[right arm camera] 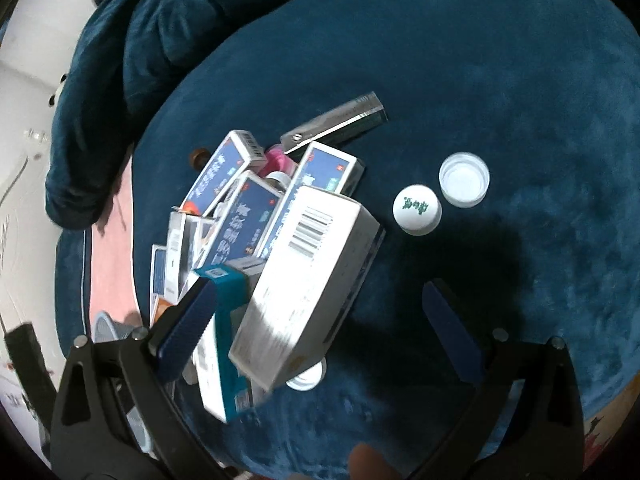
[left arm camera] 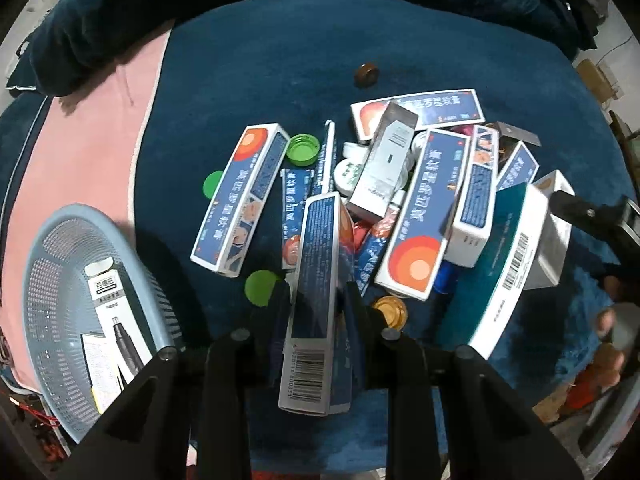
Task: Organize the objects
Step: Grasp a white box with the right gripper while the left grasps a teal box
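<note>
While right gripper [right arm camera: 320, 312] gapes — left gripper [left arm camera: 318, 304] clamps carton [left arm camera: 320, 264].

Under everything you have a dark blue plush cover [left arm camera: 304, 60], and the same blue plush [right arm camera: 500, 80] fills most of your right view. Along its far edge a thick blue blanket [left arm camera: 120, 12] lies bunched in folds; your right view shows that heap [right arm camera: 132, 40] at the upper left. Beside the cover, on the left, a pink cloth [left arm camera: 80, 140] lies flat, and a narrow strip of it [right arm camera: 112, 248] shows in the right view too. At the far right edge of your left view stands some blurred brown clutter [left arm camera: 600, 76], too small to name.
</note>
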`<state>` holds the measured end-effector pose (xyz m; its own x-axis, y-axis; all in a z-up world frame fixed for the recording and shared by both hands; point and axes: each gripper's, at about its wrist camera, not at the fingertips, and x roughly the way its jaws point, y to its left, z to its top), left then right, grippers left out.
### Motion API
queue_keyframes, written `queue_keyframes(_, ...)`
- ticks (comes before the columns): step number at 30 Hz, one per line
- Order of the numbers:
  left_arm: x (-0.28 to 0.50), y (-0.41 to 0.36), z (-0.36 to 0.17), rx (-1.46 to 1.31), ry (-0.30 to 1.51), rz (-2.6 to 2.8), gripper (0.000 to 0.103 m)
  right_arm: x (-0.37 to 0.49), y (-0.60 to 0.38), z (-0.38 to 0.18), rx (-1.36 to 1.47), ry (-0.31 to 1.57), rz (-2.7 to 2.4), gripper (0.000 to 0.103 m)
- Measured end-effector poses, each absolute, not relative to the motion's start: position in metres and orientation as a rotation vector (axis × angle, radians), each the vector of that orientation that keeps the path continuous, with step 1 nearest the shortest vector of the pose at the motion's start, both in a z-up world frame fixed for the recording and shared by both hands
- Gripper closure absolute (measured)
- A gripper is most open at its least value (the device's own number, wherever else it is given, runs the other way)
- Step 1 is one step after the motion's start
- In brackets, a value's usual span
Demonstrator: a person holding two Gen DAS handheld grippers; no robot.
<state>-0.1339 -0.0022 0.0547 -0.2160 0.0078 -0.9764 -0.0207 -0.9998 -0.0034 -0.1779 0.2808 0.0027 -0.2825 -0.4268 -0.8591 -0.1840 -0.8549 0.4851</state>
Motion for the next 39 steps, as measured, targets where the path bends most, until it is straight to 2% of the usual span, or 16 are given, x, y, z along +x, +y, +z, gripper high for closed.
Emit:
queue_keyframes(5, -0.134, 0.002, 0.059, -1.911, 0.037, 2.466, 0.076, -0.171, 0.295, -0.015, 1.763, -1.035, -2.147, 0.0)
queue_keyframes(13, -0.138, 0.008, 0.063, -1.902, -0.002, 2.459, 0.08, -0.175, 0.296, -0.037, 1.703, -1.202, -2.005, 0.001)
queue_keyframes(14, -0.138, 0.008, 0.063, -1.9, 0.001, 2.461, 0.08, -0.175, 0.296, -0.038, 1.683, -1.224, -2.0, 0.011)
queue_keyframes(15, -0.137, 0.009, 0.065, -1.898, 0.001, 2.464, 0.08, -0.174, 0.296, -0.04, 1.684, -1.232, -1.997, 0.035)
queue_keyframes(21, -0.134, 0.014, 0.072, -1.877, -0.012, 2.458, 0.08, -0.171, 0.299, -0.015, 1.649, -1.155, -2.06, 0.056)
queue_keyframes(27, -0.127, 0.045, 0.071, -1.848, 0.036, 2.366, 0.08, -0.17, 0.299, -0.009, 1.692, -1.094, -2.085, 0.062)
queue_keyframes(31, -0.125, 0.067, 0.064, -1.836, 0.07, 2.304, 0.08, -0.165, 0.308, -0.014, 1.797, -1.049, -2.172, 0.061)
queue_keyframes(36, -0.125, 0.086, 0.06, -1.827, 0.103, 2.258, 0.08, -0.157, 0.323, 0.0, 1.823, -0.974, -2.321, 0.052)
queue_keyframes(37, -0.125, 0.088, 0.061, -1.821, 0.105, 2.255, 0.08, -0.156, 0.323, 0.005, 1.809, -0.937, -2.347, 0.047)
queue_keyframes(39, -0.126, 0.09, 0.064, -1.809, 0.103, 2.262, 0.078, -0.158, 0.317, 0.013, 1.755, -0.868, -2.371, 0.013)
